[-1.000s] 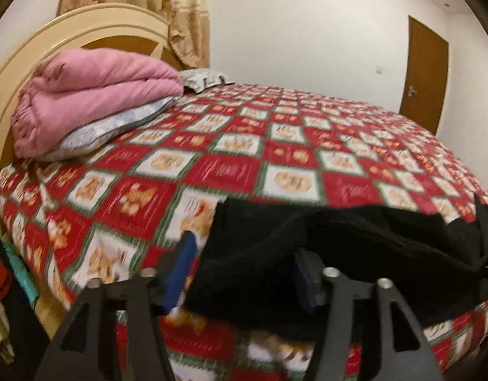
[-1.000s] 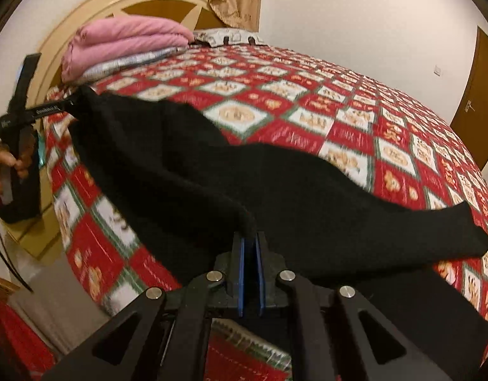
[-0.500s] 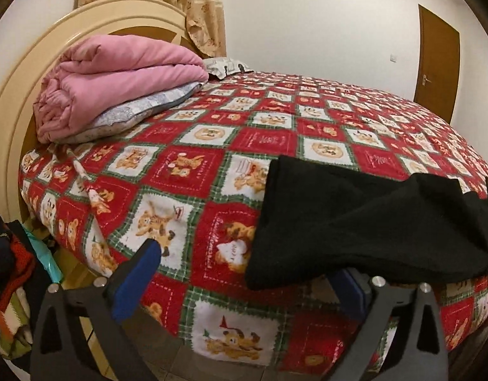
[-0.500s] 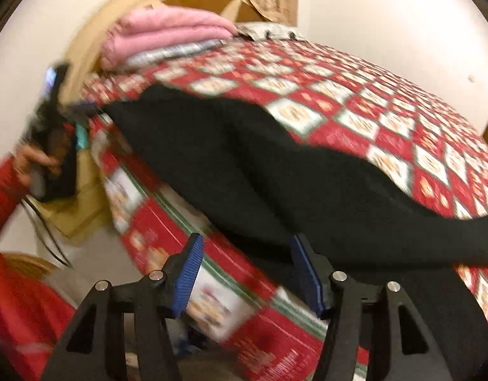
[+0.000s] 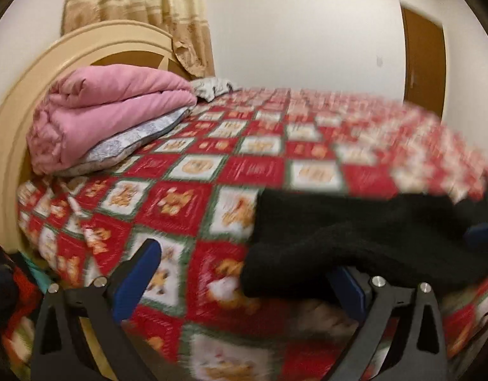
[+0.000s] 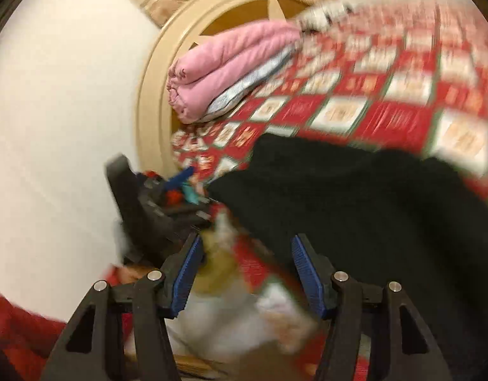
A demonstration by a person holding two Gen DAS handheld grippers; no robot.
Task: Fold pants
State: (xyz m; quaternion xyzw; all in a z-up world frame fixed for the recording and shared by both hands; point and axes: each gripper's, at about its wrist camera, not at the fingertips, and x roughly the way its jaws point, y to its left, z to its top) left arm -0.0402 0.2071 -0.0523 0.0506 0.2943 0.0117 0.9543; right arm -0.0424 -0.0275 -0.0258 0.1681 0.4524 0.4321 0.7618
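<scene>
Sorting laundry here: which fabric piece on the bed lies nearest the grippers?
The black pants, draped over the bed's near edge; the folded pink blanket sits far back at the headboard.

I see a bed point(image 5: 250, 168) covered by a red, green and white checked sheet with bear prints. Black pants point(image 5: 355, 235) lie folded at its near right edge. At the far left, by the headboard point(image 5: 28, 95), a folded pink quilt point(image 5: 107, 111) rests on a grey patterned pillow point(image 5: 129, 141).

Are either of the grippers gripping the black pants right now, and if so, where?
Neither. The left gripper is wide open, the right gripper open too, both empty. The black pants lie loose on the bedspread.
</scene>
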